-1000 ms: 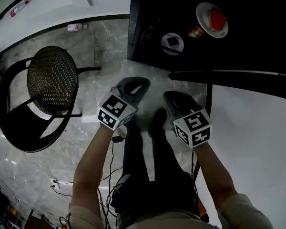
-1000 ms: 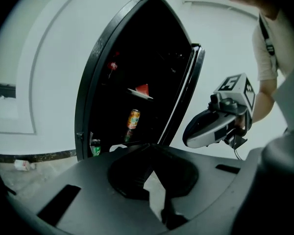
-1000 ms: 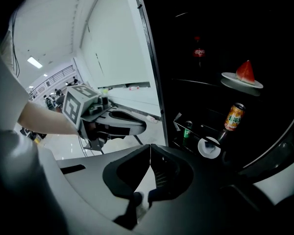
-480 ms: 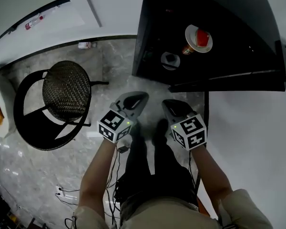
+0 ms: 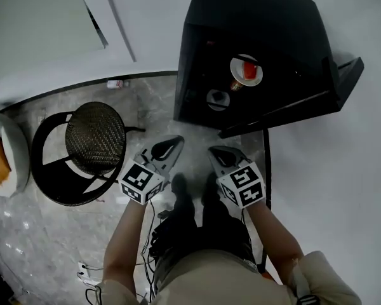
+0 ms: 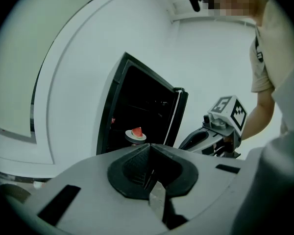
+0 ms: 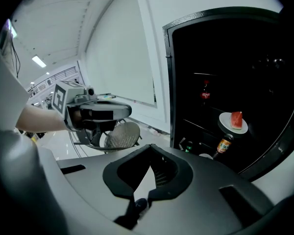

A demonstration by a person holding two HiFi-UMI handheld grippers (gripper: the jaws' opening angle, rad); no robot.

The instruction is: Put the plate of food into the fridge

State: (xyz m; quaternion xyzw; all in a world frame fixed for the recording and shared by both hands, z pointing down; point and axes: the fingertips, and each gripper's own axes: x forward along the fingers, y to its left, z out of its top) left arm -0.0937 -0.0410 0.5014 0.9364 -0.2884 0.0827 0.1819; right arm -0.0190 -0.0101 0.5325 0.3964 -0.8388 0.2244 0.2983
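Black fridge (image 5: 254,24) is standing open ahead of both tongs, the plate of food (image 5: 246,70) already sitting on its shelf. Left tongs (image 5: 169,146) and right tongs (image 5: 219,155) are staying shut, empty. Swinging the door (image 5: 286,103) closed is likely coming next. Since 1 second ago, the fridge is lying farther ahead.

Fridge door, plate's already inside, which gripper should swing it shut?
Right, probably. The open fridge door stands nearer the right gripper than the left gripper; both have jaws shut, empty.
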